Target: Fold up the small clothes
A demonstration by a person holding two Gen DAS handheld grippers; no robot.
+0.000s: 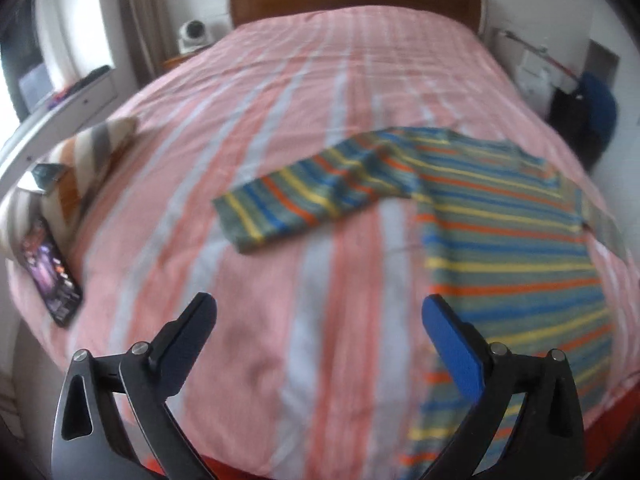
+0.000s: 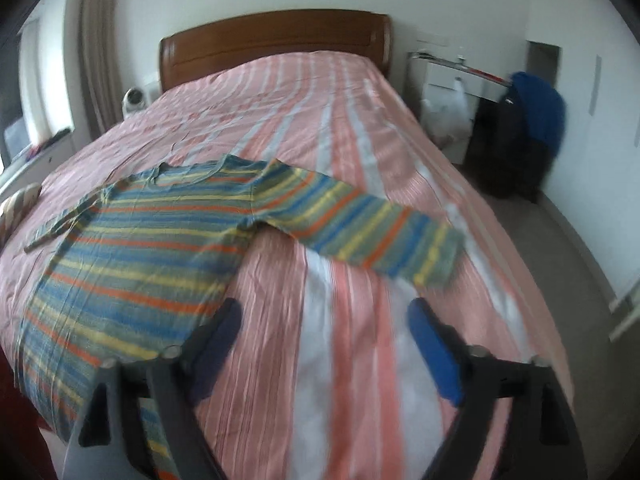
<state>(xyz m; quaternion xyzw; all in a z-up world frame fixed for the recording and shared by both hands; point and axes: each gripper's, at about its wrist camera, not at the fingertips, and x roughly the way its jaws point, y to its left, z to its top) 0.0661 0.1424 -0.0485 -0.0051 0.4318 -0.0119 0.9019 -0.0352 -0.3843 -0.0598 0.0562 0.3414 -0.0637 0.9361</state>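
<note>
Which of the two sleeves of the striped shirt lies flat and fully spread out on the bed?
The sleeve pointing toward the room's blue chair side lies flat and spread out. The other sleeve looks narrow and bunched beside the body of the striped shirt.

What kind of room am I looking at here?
A bedroom, most likely in a home. A bed with a pink striped cover fills the view, a wooden headboard stands at its far end, and a striped shirt lies spread on it. Curtains hang at the left.
</note>
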